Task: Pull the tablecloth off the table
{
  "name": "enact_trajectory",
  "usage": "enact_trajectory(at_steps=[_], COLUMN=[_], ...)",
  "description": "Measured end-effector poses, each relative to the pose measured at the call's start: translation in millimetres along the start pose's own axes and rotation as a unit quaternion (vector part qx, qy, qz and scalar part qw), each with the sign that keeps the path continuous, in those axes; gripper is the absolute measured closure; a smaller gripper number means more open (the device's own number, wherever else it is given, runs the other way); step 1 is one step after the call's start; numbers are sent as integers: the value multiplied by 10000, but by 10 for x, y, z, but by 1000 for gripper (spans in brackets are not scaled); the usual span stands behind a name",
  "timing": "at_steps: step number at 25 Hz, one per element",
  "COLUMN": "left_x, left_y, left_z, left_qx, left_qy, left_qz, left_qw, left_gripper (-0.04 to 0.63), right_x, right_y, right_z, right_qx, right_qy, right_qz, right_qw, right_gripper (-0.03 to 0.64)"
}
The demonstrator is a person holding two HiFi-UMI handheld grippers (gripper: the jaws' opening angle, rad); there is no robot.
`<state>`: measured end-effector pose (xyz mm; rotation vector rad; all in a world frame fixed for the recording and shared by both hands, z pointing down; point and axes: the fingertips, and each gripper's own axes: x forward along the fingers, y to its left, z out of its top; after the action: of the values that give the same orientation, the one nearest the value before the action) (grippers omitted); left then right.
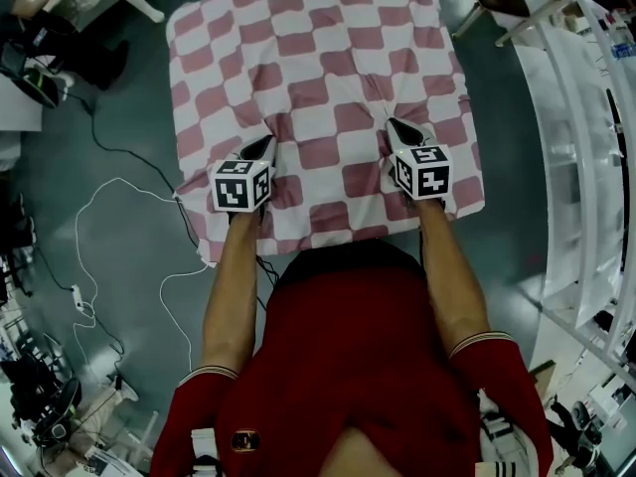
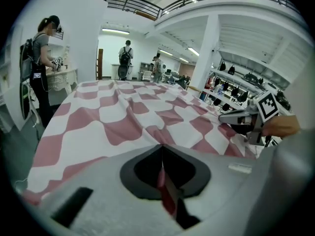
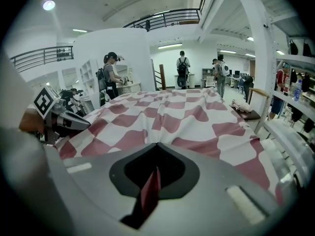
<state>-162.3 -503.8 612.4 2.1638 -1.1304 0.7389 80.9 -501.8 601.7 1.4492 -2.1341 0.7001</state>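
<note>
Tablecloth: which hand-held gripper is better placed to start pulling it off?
Neither clearly: left hand-held gripper and right hand-held gripper are both shut on pinched folds of the tablecloth, near the front edge. Pull with both together.

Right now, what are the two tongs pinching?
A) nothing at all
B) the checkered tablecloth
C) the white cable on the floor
B: the left tongs and the right tongs are each shut on a fold of the pink-and-white tablecloth, and the cloth puckers up at both spots.
</note>
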Motion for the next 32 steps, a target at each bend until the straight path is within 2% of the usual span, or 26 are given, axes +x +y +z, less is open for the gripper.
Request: enact_trajectory(at_steps=[9,12,17,20,24,32], left_x=[-311,-360,-637,-797,-1137,-1643], left_y=[-373,-445,-816,-1036,-1562,-1813], left_z=[-109,-123,-367,-530,-1019,-941], left_qx=[199,200,282,298,423,147], left_qy=[-417,-532,-824,-957,-1082,-1473], left_qz=[-528,-688,-883,-866,-707,-394], left_qw=[9975,9960,9923,9912,9907,9882], left_gripper=[584,584,584,584,584,584], right_x=[-424,-518,-958,-1221,-1880,-2386], right_y=[378,487,702,760,778,810], right_z=[-246,-273,-534,-683,-1108,-951], right_qx=[-144,-84,134,180,337,336], right_qy=[-327,-438,-716,-911,-1319,-1537], right_qz=[96,147,328,437,571,908], right_qw=[9993,9989,9968,9947,9890,9834], right_gripper=[611,611,611,611,609,609])
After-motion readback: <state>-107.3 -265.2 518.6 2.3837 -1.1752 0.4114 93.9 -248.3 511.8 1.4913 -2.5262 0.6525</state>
